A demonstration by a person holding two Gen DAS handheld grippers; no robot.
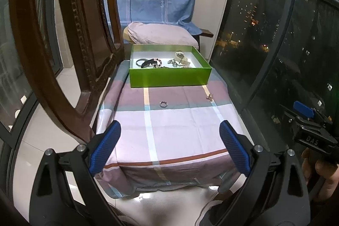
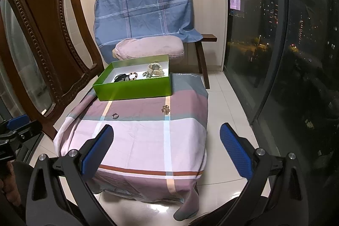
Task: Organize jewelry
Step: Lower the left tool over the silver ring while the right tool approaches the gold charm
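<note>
green cardboard, the open box (image 1: 169, 77) sits at the far end of the cloth-covered counter (image 1: 180, 130), and most of the jewelry already lies inside it: dark bracelets (image 1: 146, 63) on the left, a pale watch (image 1: 182, 57) on the right. two pieces are not yet in: a small crown-edged ring (image 1: 163, 104) near the middle stripe and a flower-shaped piece (image 2: 166, 109), perhaps a brooch, though it is too small for us to be sure.

we hold both tools back at the near edge. our left gripper (image 1: 169, 147) has its fingers spread wide with nothing between them, and our right gripper (image 2: 167, 149) is the same, gaping and empty.

the risks we see lie mostly in the cloth. it is loose and creased, so blue fingers (image 2: 235, 151) closing low on the ring could pinch fabric along with it, tug the cloth and shift the box or the flower piece. the ring is thin and flat-lying, so it may skate away or flip off the counter edge. a wooden chair (image 2: 42, 35) stands just beside the left side, and a wide swing could knock it.
</note>
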